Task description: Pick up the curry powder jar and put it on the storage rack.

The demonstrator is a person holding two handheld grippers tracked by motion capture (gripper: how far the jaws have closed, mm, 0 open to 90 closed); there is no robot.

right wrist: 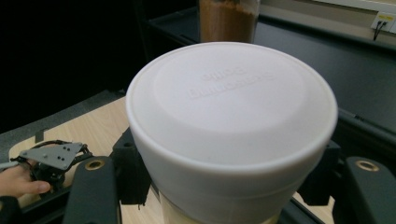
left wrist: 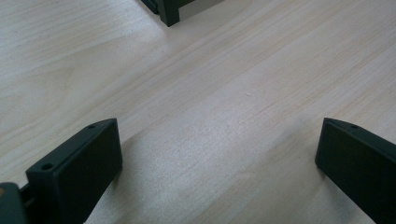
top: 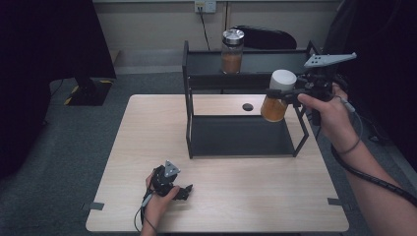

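Embossed lettering on the white-lidded jar (right wrist: 232, 126)

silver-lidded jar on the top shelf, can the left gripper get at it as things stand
Probably not without a long reach: the left gripper rests open on the table's near edge, and the silver-lidded jar stands on the rack's top shelf at the far side.

A staged test room in a lab or office building: a plain pale-wood bench (top: 221, 196) stands alone on grey carpet (top: 88, 147), its edges marked with strips of grey tape (top: 94, 206). A bare black metal shelf rack (top: 241, 135) sits on it, while a wall socket (top: 205, 6) with a trailing cable and a dark stand base edged in yellow-and-black hazard tape (top: 88, 91) line the background.
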